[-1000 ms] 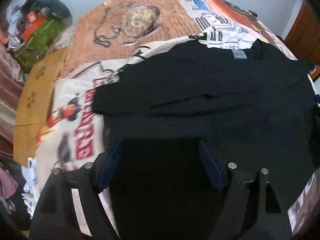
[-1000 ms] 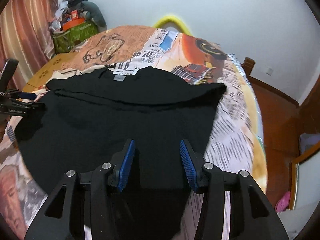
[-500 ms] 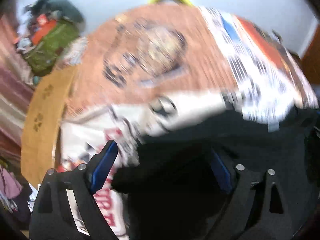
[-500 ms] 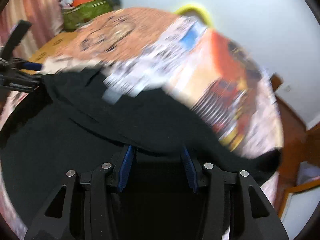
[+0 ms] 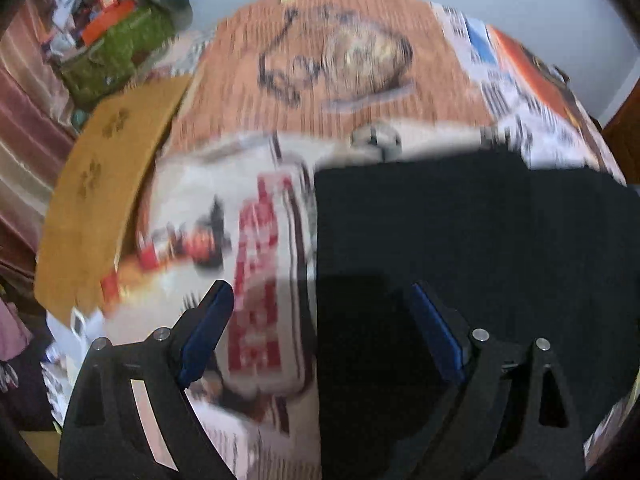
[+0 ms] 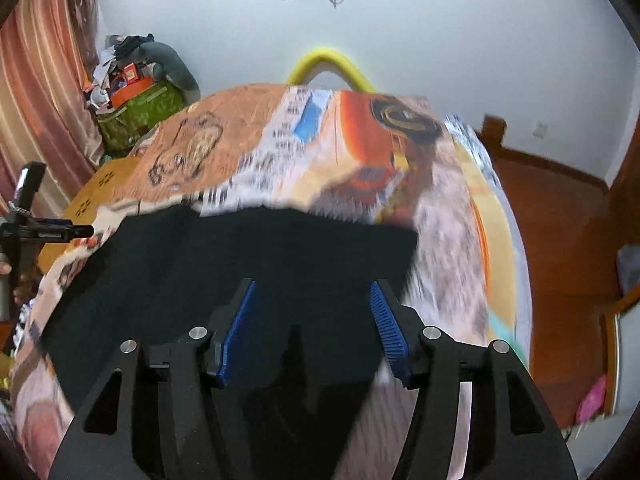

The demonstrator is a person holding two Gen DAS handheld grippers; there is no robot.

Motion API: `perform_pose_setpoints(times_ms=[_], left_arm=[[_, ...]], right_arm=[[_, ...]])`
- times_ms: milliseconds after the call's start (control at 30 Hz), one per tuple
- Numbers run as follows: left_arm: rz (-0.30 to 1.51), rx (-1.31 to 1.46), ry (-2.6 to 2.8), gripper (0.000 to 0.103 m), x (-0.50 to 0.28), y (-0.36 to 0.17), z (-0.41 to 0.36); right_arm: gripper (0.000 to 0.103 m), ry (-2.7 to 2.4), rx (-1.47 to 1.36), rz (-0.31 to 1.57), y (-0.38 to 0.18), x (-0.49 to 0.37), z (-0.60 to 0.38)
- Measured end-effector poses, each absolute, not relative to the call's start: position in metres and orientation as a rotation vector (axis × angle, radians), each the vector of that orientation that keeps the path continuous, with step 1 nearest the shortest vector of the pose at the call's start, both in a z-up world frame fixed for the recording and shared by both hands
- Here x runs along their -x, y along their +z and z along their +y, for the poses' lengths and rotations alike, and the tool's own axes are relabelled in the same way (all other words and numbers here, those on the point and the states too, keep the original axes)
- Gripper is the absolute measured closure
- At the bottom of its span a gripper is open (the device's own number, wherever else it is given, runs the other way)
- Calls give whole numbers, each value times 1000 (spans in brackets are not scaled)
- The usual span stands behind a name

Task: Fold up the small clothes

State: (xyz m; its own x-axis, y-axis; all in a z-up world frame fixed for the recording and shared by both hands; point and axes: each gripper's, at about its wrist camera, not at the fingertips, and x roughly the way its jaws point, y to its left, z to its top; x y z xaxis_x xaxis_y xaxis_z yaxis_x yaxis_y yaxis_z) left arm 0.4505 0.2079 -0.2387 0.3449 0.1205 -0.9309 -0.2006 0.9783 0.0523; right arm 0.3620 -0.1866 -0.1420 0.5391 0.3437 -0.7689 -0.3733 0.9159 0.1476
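A black shirt lies folded into a flat rectangle on the printed bedspread. My left gripper hangs over the shirt's left edge, wide open, one blue pad over the bedspread and the other over the cloth, gripping nothing. In the right wrist view the shirt spreads under my right gripper, whose jaws are opening. The cloth lies flat below them and neither pad presses on it. The left gripper shows at the shirt's far left corner. The picture is blurred by motion.
A green bag piled with clutter stands in the back left corner by a striped curtain. An ochre board borders the bed's left side. A yellow foam arch rises behind the bed. Wooden floor lies to the right.
Both grippers swept over the shirt toward the far end of the bed. The shirt went from spread out, with collar label showing, to a shorter folded rectangle. The right jaws widened off the cloth.
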Motion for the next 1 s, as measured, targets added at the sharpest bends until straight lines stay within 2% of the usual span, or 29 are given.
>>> perform_pose_setpoints(times_ms=[167, 267, 667, 733, 767, 800, 867, 1000], left_arm=[[1237, 124, 143, 12, -393, -264, 201], [1222, 171, 130, 4, -361, -268, 200], [1252, 155, 119, 2, -280, -263, 197], [1258, 132, 134, 2, -270, -260, 196], [1251, 114, 148, 2, -266, -258, 196], [1240, 93, 163, 2, -261, -256, 197], [1224, 57, 196, 2, -253, -251, 198], [1190, 92, 219, 2, -252, -235, 208]], right_arm=[[49, 398, -19, 971, -161, -320, -208], [49, 393, -45, 1014, -173, -295, -215], [49, 445, -266, 1096, -205, -274, -212], [60, 455, -258, 1099, -206, -280, -207], [75, 462, -233, 1104, -207, -284, -203], [85, 464, -212, 1108, -208, -285, -199], [92, 483, -193, 1114, -207, -288, -195], [96, 504, -97, 1071, -194, -286, -192]])
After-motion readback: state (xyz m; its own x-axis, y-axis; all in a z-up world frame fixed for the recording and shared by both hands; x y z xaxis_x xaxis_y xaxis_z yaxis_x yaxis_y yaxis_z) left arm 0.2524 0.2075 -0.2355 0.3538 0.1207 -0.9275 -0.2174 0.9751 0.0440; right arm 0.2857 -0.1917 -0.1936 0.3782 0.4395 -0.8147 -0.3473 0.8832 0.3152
